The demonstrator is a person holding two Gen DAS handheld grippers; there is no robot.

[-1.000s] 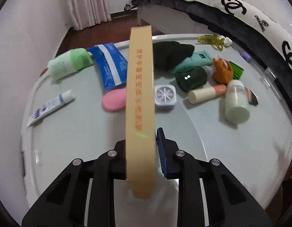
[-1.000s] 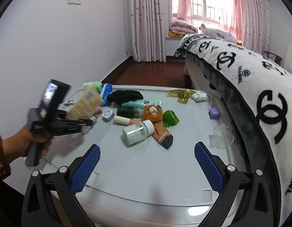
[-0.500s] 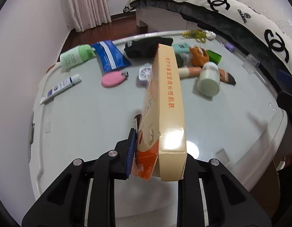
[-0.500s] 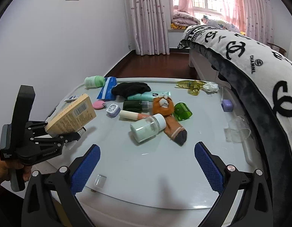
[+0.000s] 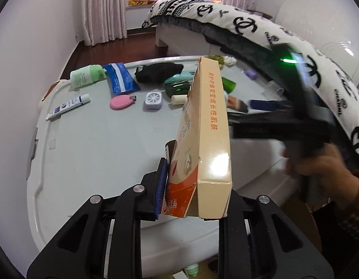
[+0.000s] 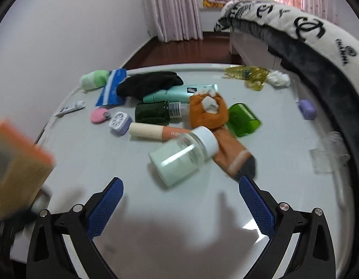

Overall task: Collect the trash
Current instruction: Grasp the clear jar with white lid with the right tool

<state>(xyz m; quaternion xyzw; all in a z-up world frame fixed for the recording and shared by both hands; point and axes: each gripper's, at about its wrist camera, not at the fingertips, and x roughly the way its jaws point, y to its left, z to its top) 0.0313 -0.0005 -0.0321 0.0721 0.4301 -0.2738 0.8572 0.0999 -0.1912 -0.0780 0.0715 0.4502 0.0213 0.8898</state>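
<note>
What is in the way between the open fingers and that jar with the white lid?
Nothing visible. The right gripper is open above bare table, and the jar lies on its side just ahead of the fingers. An orange sock lies beside it on the right and a tube behind.

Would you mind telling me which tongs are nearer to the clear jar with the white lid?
Right. The right tongs hang open just in front of the jar, which lies on the table. The left tongs are off near the table's edge, shut on a cardboard box.
</note>
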